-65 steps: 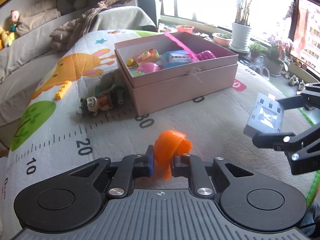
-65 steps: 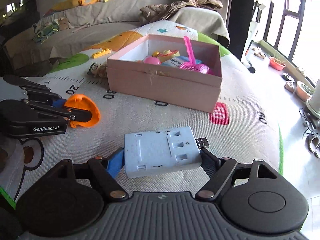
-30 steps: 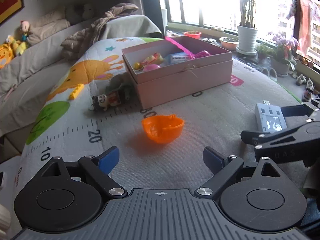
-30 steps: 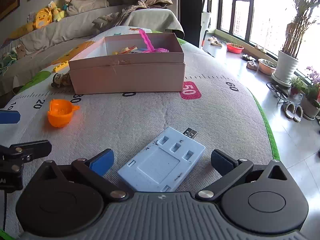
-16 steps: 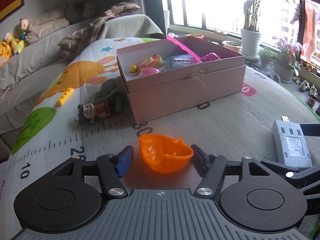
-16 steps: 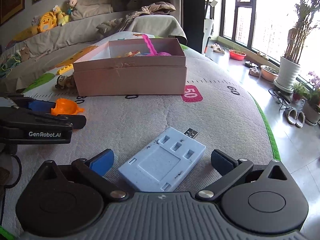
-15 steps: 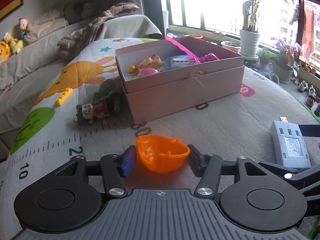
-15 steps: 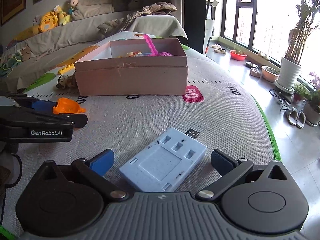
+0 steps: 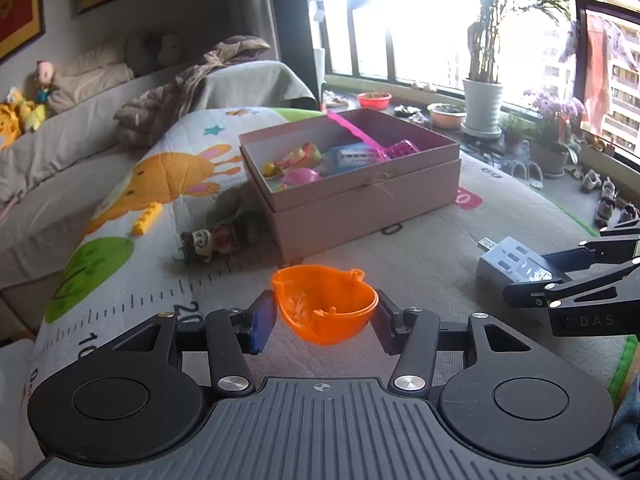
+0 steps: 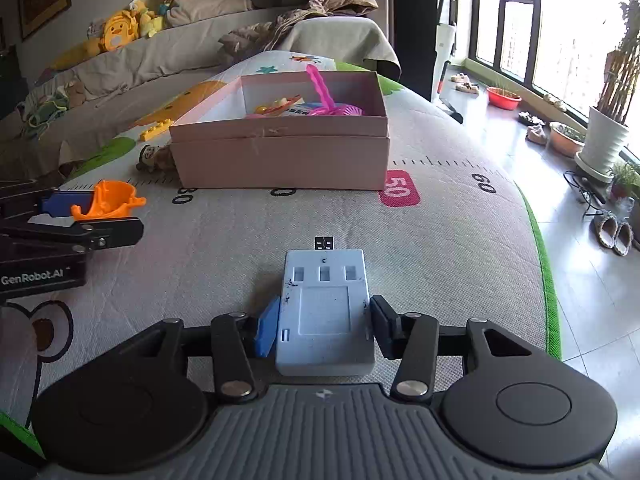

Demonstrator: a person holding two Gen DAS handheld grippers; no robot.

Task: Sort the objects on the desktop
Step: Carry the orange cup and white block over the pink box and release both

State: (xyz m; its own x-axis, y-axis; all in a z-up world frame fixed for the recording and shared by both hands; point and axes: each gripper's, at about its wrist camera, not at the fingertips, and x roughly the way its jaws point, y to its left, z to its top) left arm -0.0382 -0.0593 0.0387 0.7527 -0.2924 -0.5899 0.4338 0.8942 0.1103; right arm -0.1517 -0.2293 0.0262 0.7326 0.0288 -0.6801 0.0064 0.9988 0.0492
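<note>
An orange plastic cup (image 9: 324, 312) sits mouth-up between my left gripper's (image 9: 323, 326) pads, which are shut on its sides; it hangs just above the mat. The right wrist view shows that cup (image 10: 114, 198) in the left gripper (image 10: 92, 216) at the left edge. A pale blue USB hub (image 10: 326, 308) lies lengthwise between the pads of my right gripper (image 10: 324, 330), plug pointing away. Its jaws are closing, and both pads touch the hub's long sides. The open pink box (image 9: 360, 208) with several toys stands farther back on the mat.
A small doll figure (image 9: 208, 240) and a yellow brick (image 9: 147, 219) lie left of the box. The printed play mat (image 10: 440, 240) ends in a green edge on the right, with tiled floor, slippers and plant pots beyond. A sofa with plush toys runs behind.
The left gripper moved up to the orange cup, shut on it and raised it a little. The right gripper's jaws came in onto the hub, which turned straight between them.
</note>
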